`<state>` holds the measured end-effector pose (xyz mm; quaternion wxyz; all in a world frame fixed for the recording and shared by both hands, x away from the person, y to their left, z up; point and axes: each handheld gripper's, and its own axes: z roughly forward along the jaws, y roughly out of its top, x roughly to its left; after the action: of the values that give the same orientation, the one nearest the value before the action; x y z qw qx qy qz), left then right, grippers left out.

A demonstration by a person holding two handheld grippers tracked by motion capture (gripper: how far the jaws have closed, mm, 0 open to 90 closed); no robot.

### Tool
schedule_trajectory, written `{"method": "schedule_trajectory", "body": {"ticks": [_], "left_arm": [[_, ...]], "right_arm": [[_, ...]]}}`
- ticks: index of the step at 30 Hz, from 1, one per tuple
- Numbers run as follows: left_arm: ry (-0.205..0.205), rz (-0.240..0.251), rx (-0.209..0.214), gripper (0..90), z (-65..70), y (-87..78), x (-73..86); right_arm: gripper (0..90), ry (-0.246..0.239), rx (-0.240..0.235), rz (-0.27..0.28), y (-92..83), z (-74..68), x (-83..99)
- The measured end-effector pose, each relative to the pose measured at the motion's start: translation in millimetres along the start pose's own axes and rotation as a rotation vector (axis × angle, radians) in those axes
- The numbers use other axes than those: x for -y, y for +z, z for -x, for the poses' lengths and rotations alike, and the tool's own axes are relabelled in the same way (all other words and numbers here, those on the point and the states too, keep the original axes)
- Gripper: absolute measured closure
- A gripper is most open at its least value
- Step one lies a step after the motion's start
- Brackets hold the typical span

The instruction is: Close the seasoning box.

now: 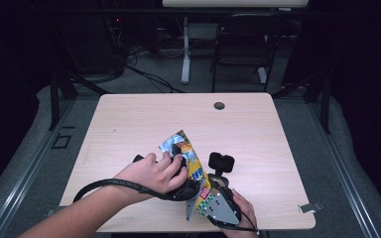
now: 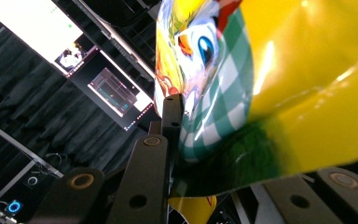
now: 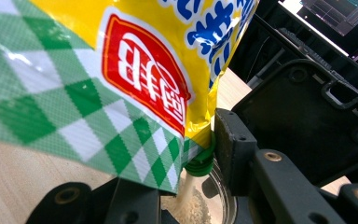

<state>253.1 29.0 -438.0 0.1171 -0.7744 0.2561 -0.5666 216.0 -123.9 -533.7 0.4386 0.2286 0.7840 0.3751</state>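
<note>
Near the front edge of the tabletop (image 1: 129, 114), left of centre, the left gripper (image 1: 178, 166) clamps the upper part of a yellow snack bag (image 1: 191, 161), tilted spout-down. Just right, the right gripper (image 1: 217, 198) has its jaws closed on the bag's lower corner, where a green spout (image 3: 200, 163) streams pale powder into a glass jar (image 3: 223, 200) below. Pouring looks underway; next probably calls for holding the tilt steady, then righting the bag. Beyond the pale wood top: grey floor, a dark chair (image 1: 243, 44).
</note>
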Motion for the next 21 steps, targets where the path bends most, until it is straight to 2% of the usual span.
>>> {"method": "schedule_trajectory", "body": {"ticks": [2,10,13,14,15,16,17,18,19,21], "left_arm": [[0.008,-0.005,0.000,79.9,-0.8,-0.3,-0.2],[-0.017,0.022,-0.006,79.9,0.7,1.5,-0.3],[-0.010,0.016,-0.003,79.9,0.3,1.2,-0.4],[0.003,0.001,0.001,79.9,-0.8,0.3,-0.5],[-0.009,0.015,-0.003,80.0,0.1,1.1,-0.4],[-0.003,0.007,0.000,80.0,-0.4,0.5,-0.4],[0.047,-0.044,0.012,79.9,-3.8,-2.6,-0.9],[-0.001,0.007,-0.002,79.9,-0.5,0.5,-0.4],[-0.003,0.007,-0.002,79.9,-0.4,0.5,-0.3],[0.151,-0.157,0.048,80.0,-10.4,-8.9,-3.0]], "right_arm": [[71.2,0.004,-0.001,0.000,-0.1,-0.1,-0.1],[71.2,0.005,-0.002,0.001,0.0,0.1,0.0],[71.2,0.004,-0.003,0.001,0.0,0.0,0.1],[71.2,0.004,-0.002,0.001,0.1,0.1,0.1],[71.2,0.007,-0.001,0.001,0.0,0.0,0.1],[71.2,0.006,-0.001,0.001,-0.1,0.0,0.1],[71.2,0.002,-0.002,0.001,-0.1,0.3,0.0],[71.2,0.002,-0.002,0.001,-0.1,0.3,0.0],[71.2,0.005,-0.001,0.002,-0.1,0.1,0.1],[71.2,0.006,-0.002,0.002,-0.1,0.0,-0.1]]}}
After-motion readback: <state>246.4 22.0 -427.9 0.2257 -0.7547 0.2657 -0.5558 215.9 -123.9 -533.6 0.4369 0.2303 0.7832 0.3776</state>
